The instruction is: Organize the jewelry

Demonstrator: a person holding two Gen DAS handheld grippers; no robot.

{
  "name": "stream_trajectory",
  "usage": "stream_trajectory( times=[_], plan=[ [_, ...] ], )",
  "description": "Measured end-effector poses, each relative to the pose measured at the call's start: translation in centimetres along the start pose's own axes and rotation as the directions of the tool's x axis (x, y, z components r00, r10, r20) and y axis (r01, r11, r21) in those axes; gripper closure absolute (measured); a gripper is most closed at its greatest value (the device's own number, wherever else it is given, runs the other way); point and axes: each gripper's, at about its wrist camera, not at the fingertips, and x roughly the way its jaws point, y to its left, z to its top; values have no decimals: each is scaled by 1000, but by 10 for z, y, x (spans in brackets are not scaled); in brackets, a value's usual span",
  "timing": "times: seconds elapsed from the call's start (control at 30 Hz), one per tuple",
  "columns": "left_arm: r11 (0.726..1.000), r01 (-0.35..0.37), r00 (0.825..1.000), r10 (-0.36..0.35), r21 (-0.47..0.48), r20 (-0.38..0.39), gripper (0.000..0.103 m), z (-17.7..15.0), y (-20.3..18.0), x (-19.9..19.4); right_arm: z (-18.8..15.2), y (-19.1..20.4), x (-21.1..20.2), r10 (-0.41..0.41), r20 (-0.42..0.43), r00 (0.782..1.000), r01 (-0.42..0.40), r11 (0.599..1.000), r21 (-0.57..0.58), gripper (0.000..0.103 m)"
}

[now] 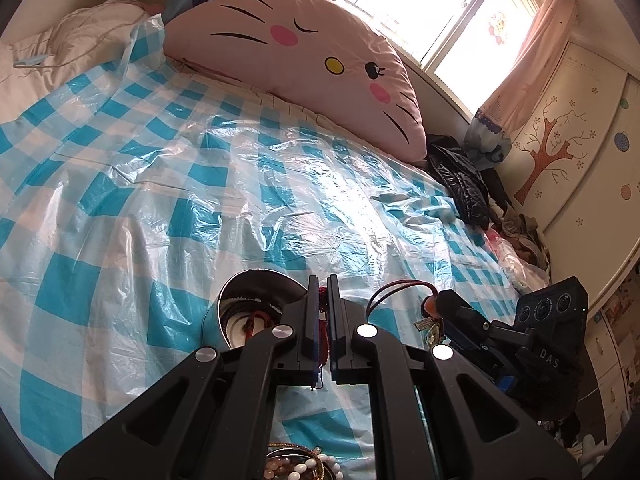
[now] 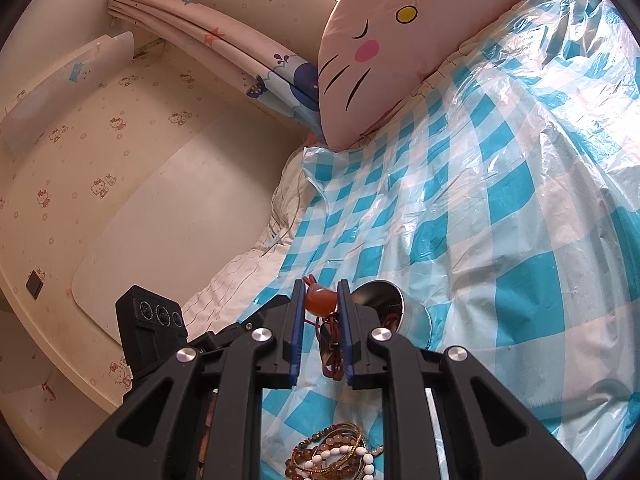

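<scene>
Jewelry is in both our grippers, and more of it lies on the bed. Our left gripper [image 1: 323, 292] is clenched on a dark red corded piece [image 1: 322, 322] that hangs down between its narrow-set fingers, just above and beside the steel bowl [image 1: 256, 292]. Our right gripper [image 2: 320, 292] is clenched on an amber bead pendant [image 2: 321, 300] near its fingertips; the pendant's red cord [image 2: 334, 354] dangles below, between the fingers, and this gripper sits just in front of the bowl's open mouth [image 2: 384, 304]. In the left wrist view, we see the right gripper to the right of the bowl, with the red cord looping up from its tip. Inside the bowl we make out a few rings or bangles, though we cannot tell them apart. A pile of bracelets [image 2: 336, 456], beaded and gold, lies nearer to us than the bowl, on the blue checked plastic sheet [image 1: 168, 184] that covers the bed. Beyond the bowl, at the far edge of the sheet, a pink cat-face cushion [image 1: 304, 60] leans below the window [image 1: 440, 12].
</scene>
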Motion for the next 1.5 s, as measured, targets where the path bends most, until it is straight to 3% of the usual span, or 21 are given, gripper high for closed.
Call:
stream_trajectory(
  times=[0.37, 0.7, 0.8, 0.87, 0.97, 1.13, 1.3, 1.33, 1.37, 1.43, 1.5],
  plan=[
    [998, -47, 999, 48, -46, 19, 99, 8, 10, 12, 1, -1, 1, 1, -2, 1000, -1, 1000, 5, 86],
    [991, -130, 986, 126, -33, -113, 98, -1, 15, 37, 1, -2, 3, -7, -4, 1000, 7, 1000, 9, 86],
    [987, -157, 984, 153, -34, -93, 87, 2, 18, 30, 1, -3, 4, -11, -4, 1000, 11, 1000, 11, 86],
    [984, -174, 982, 169, -48, -86, 69, 3, 22, 26, 0, -3, 6, -15, -9, 1000, 15, 1000, 12, 86],
    [974, -218, 975, 214, -60, -57, 60, 5, 26, 15, 0, -2, 12, -21, -17, 1000, 21, 1000, 10, 86],
    [930, -365, 931, 365, -43, -14, 42, 3, 34, -8, 0, -1, 35, -20, -37, 999, 21, 1000, 19, 86],
    [899, -434, 900, 435, -62, 2, 31, 3, 41, -25, -5, 5, 62, -37, -76, 996, 37, 999, -5, 86],
    [897, -438, 899, 438, -57, 1, 29, 2, 41, -26, -6, 3, 69, -50, -91, 995, 49, 999, -5, 84],
    [897, -440, 898, 440, -50, 1, 29, 2, 40, -27, -7, 1, 76, -78, -107, 991, 77, 997, -10, 69],
    [895, -444, 896, 444, -36, 1, 27, 0, 38, -29, -9, -3, 83, -153, -118, 981, 150, 988, -34, 54],
    [896, -443, 896, 443, -23, -1, 27, -3, 36, -30, -7, -4, 79, -170, -100, 980, 168, 985, -35, 54]
  ],
)
